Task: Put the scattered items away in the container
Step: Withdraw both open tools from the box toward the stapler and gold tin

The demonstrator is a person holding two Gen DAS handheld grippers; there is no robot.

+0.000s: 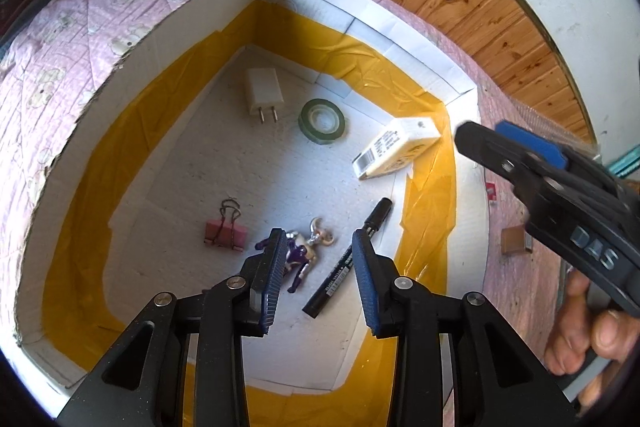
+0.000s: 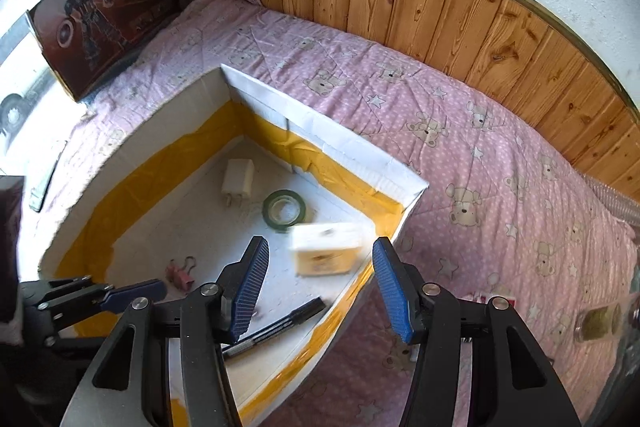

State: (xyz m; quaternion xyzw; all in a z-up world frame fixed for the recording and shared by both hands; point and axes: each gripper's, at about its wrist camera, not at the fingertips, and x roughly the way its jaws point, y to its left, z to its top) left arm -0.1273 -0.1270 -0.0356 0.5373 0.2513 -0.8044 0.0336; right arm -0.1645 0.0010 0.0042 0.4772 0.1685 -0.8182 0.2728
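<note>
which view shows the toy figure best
The left wrist view. The toy figure lies on the box floor just beyond the left gripper, partly covered by one fingertip but clear enough to read its silver and purple body. In the right wrist view it is not visible, apparently hidden behind that gripper's own fingers.

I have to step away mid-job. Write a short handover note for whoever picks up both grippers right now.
Left gripper: open, empty, above the toy figure inside the box.
Right gripper: open, empty, over the box's right wall.
In the box: charger, green tape roll, cream carton (blurred in the right view), pink binder clip, black marker, toy figure.
Done: those six.
Left: small items on the bedspread right of the box, including a brown block.
</note>
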